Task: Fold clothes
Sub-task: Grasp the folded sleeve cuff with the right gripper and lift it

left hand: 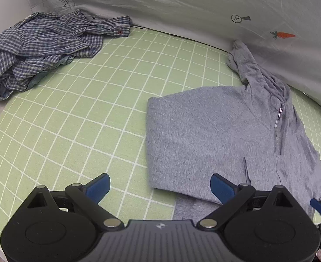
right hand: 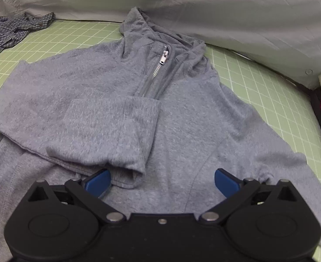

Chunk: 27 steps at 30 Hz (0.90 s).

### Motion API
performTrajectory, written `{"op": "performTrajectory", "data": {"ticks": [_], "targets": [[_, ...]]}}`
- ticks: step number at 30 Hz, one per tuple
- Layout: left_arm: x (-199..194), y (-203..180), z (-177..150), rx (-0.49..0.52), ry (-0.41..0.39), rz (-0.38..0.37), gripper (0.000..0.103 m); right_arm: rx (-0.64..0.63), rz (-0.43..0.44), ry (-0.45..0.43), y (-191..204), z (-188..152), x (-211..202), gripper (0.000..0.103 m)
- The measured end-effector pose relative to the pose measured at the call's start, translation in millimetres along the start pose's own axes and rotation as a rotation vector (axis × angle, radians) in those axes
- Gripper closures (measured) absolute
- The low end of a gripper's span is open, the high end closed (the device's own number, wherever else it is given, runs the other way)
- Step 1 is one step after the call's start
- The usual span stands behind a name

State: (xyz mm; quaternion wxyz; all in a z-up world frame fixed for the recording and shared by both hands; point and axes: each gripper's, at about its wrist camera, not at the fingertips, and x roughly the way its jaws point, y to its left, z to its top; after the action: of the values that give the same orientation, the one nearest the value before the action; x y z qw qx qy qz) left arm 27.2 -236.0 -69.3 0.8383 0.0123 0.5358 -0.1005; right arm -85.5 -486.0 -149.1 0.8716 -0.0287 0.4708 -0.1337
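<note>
Green gridded sheet (left hand: 84, 113) covers the bed, grey pillow (left hand: 182, 11) along the far edge. Left gripper (left hand: 160, 187): jaws wide, holding nothing, over the sheet at the near left corner of the grey hoodie (left hand: 204, 135). Right gripper (right hand: 162, 181): jaws wide, empty, low over the hoodie's front, a sleeve folded across the chest just ahead. Zipper (right hand: 158, 67) partly open below the hood. Crumpled checked shirt (left hand: 40, 50) lies well apart, far left by the pillow.
</note>
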Motion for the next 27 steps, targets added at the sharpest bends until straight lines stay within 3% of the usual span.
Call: {"op": "performTrajectory", "data": {"ticks": [4,7,9,11,13,18,22,26,27], "targets": [[2,-6,-2,0.011,0.015,-0.006,0.005,-0.025,0.055,-0.044,1,9,1,0.02],[4,-9,-3,0.018,0.021,0.0,0.005,-0.014,0.122,-0.08,-3,16,-1,0.065],[5,-10,-4,0.016,0.024,0.002,0.005,-0.007,0.167,-0.104,-7,21,-1,0.071],[8,-11,-3,0.011,0.028,0.003,0.005,0.001,0.212,-0.129,-10,26,-2,0.091],[11,-12,-2,-0.002,0.032,0.002,0.005,0.015,0.236,-0.166,-14,30,-5,0.092],[15,-13,3,-0.02,0.026,0.013,0.005,0.237,0.254,-0.271,-62,35,-25,0.094],[14,-14,10,0.002,-0.005,0.045,0.005,0.419,0.084,-0.378,-122,17,-54,0.094],[24,-16,15,0.007,0.016,0.064,0.005,0.639,-0.145,-0.227,-184,-30,-36,0.091],[27,-17,16,0.007,0.024,0.068,0.005,0.692,-0.203,-0.187,-200,-42,-32,0.085]]}}
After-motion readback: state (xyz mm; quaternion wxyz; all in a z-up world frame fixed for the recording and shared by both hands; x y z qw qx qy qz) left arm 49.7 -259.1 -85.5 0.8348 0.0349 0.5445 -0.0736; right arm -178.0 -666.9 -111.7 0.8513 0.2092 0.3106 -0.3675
